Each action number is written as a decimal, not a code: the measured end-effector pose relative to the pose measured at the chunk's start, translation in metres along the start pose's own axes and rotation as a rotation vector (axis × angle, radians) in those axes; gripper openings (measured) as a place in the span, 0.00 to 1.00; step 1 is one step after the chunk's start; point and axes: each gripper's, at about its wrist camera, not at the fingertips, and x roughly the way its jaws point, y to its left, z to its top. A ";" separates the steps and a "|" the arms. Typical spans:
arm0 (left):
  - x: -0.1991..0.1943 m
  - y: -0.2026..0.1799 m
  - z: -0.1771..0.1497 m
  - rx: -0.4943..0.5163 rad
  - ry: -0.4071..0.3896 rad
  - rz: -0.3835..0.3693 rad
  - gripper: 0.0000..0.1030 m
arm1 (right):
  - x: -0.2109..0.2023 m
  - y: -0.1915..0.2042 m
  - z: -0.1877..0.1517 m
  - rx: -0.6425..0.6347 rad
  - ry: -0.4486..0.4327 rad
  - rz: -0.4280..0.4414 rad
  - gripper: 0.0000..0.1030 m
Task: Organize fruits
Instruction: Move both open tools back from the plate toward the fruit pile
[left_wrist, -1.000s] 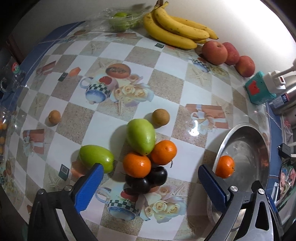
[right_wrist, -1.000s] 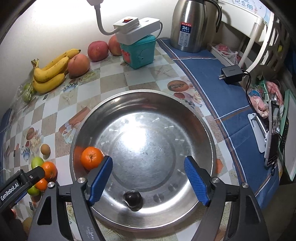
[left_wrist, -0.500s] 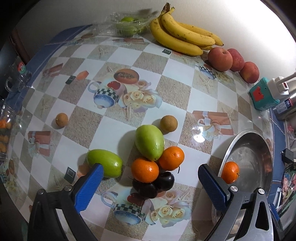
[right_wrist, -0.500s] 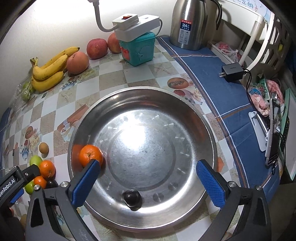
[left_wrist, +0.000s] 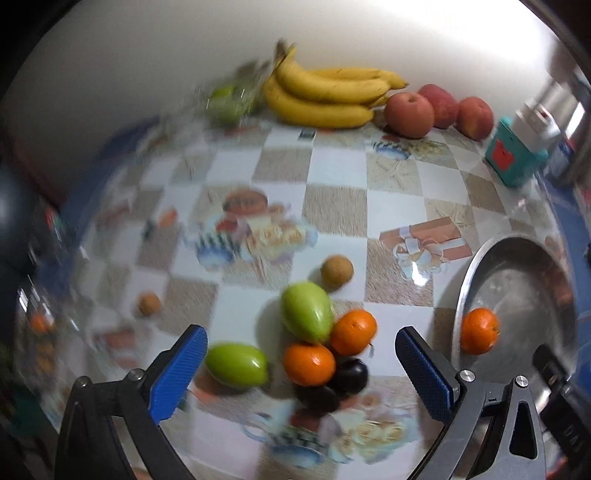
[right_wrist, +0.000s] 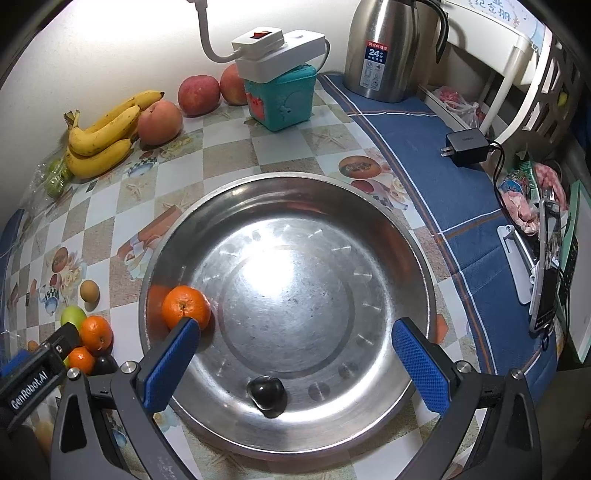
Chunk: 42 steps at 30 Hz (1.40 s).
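On the worktop (left_wrist: 332, 173), the soft, round tangerine (left_wrist: 309, 364) is best taken across its middle; both grippers' jaws are held wide, empty.

Light source: bright from above, whitening the wall (right_wrist: 122, 48) behind the fruit in both views.
Glare: a hard white patch on the floor of the steel basin (right_wrist: 280, 258) in the right wrist view; a small glint on the glossy surface (left_wrist: 417, 273) in the left.
Shadows: soft, short, beside the green fruit (left_wrist: 306, 314).
Blur: left wrist view smeared, worst at its left side; bananas (left_wrist: 325, 96) soft. Right wrist view sharp.
Distortion: fisheye bending, dark vignette in all corners.
Dim areas: right edge of the right wrist view.
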 end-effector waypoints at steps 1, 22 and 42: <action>-0.002 -0.002 0.000 0.031 -0.017 0.024 1.00 | 0.000 0.001 0.000 0.002 0.001 0.007 1.00; -0.005 0.102 0.000 -0.103 -0.023 0.043 1.00 | -0.014 0.059 -0.012 -0.070 0.001 0.129 1.00; 0.024 0.184 -0.011 -0.316 0.078 -0.045 1.00 | -0.008 0.170 -0.054 -0.287 0.105 0.311 1.00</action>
